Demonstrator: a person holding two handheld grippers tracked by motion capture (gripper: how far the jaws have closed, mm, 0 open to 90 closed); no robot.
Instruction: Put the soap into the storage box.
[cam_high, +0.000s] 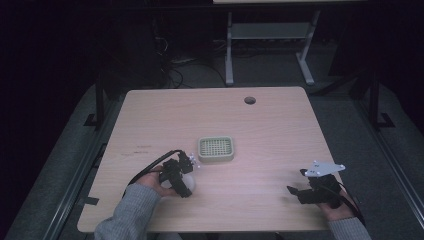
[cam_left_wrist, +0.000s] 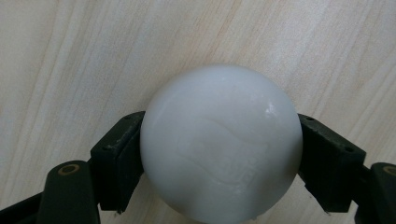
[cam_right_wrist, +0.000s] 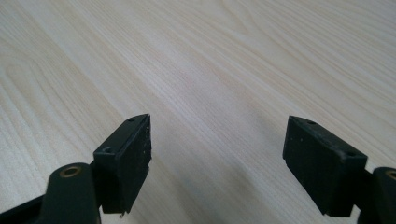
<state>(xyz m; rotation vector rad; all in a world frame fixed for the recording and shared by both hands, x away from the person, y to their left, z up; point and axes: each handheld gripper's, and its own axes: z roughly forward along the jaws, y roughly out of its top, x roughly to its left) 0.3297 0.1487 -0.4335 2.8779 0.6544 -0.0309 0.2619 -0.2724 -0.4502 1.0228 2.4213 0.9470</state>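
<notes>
My left tool (cam_left_wrist: 219, 154) is clamped on a white rounded soap bar (cam_left_wrist: 220, 145); both jaws press its sides, wood grain showing beneath. From the high view, the left tool (cam_high: 181, 176) sits at the counter's (cam_high: 270, 120) near-left area, just short of a pale green slotted soap dish (cam_high: 216, 149), apart from it. My right tool (cam_right_wrist: 217, 161) is spread wide with nothing between the jaws, bare counter below. It rests at the near-right edge (cam_high: 309, 192), well apart from the dish.
</notes>
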